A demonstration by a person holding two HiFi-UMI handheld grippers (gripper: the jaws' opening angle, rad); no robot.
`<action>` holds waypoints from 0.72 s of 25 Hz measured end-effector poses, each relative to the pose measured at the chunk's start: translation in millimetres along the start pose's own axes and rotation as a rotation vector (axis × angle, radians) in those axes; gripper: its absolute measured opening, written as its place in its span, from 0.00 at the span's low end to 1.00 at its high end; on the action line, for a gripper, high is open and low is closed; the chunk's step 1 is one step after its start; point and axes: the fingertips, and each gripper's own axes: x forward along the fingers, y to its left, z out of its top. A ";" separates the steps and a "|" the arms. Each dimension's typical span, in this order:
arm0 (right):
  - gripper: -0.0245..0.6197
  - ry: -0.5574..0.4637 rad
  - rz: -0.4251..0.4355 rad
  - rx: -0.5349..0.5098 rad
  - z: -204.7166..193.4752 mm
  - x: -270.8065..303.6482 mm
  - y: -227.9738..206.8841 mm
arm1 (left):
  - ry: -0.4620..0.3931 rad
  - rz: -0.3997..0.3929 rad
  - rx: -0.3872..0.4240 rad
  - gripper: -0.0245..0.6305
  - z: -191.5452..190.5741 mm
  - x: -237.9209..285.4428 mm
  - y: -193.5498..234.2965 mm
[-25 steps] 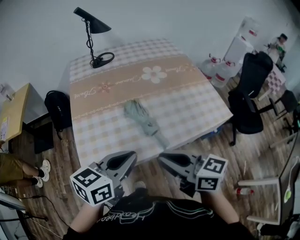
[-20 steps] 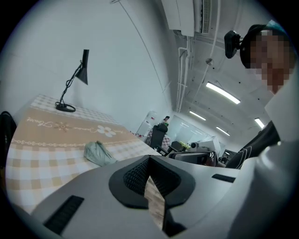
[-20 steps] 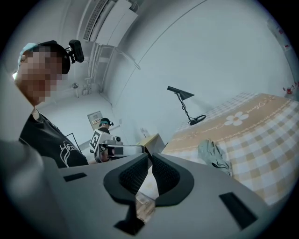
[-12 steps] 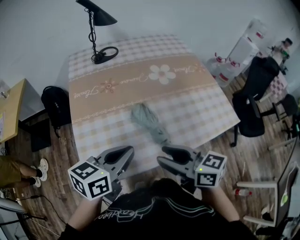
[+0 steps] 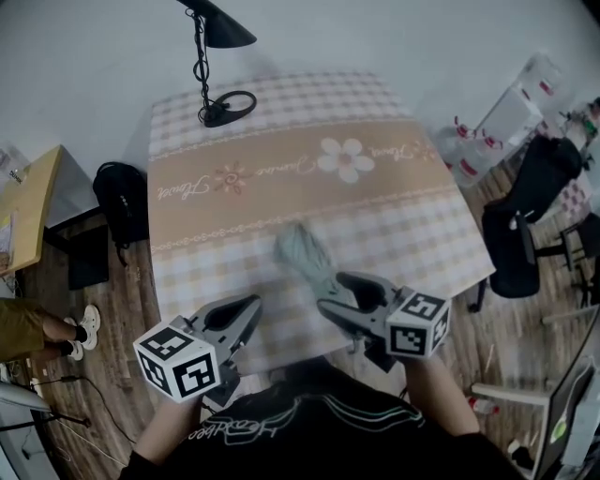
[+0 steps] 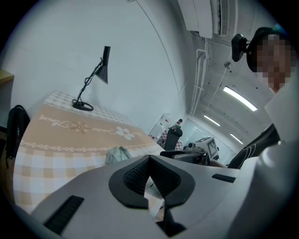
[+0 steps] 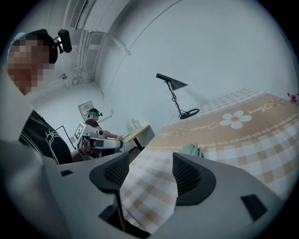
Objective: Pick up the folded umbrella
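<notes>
You are standing at the near edge of a worktop (image 5: 403, 216) covered in a checked cloth with a beige band and a daisy print (image 5: 345, 157), holding a hand-held gripper in each hand. The folded umbrella (image 5: 302, 251), grey-green and bundled, is lying on the near half of the cloth, slanting from the middle toward you, with its narrow end pointing at your right side. Your right hand-held gripper (image 5: 331, 289) is hovering just at that narrow end, and its jaws are opening. In the right gripper view (image 7: 150, 161) the two pads are standing apart with only checked cloth showing between them, while the umbrella (image 7: 190, 149) is peeking out just past the tip of one jaw, not gripped. Your left hand-held gripper (image 5: 251, 309) is hanging over the near edge, well apart from the umbrella. In the left gripper view (image 6: 149, 158) its jaw tips are meeting with nothing between them, and the umbrella (image 6: 117, 154) is lying beyond them on the cloth. A black desk lamp (image 5: 225, 28) is standing at the far left corner. A black backpack (image 5: 122, 202) is sitting on the wooden floor to the left, and a black office chair (image 5: 525, 234) is standing to the right.
</notes>
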 end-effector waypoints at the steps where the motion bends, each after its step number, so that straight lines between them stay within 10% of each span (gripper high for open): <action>1: 0.48 0.022 -0.004 0.000 -2.0 6.6 -7.6 | -0.002 0.014 -0.008 0.03 2.0 0.2 5.9; 18: 0.71 0.328 -0.078 -0.016 -41.2 82.6 -107.1 | -0.031 0.127 -0.124 0.03 19.1 16.6 72.3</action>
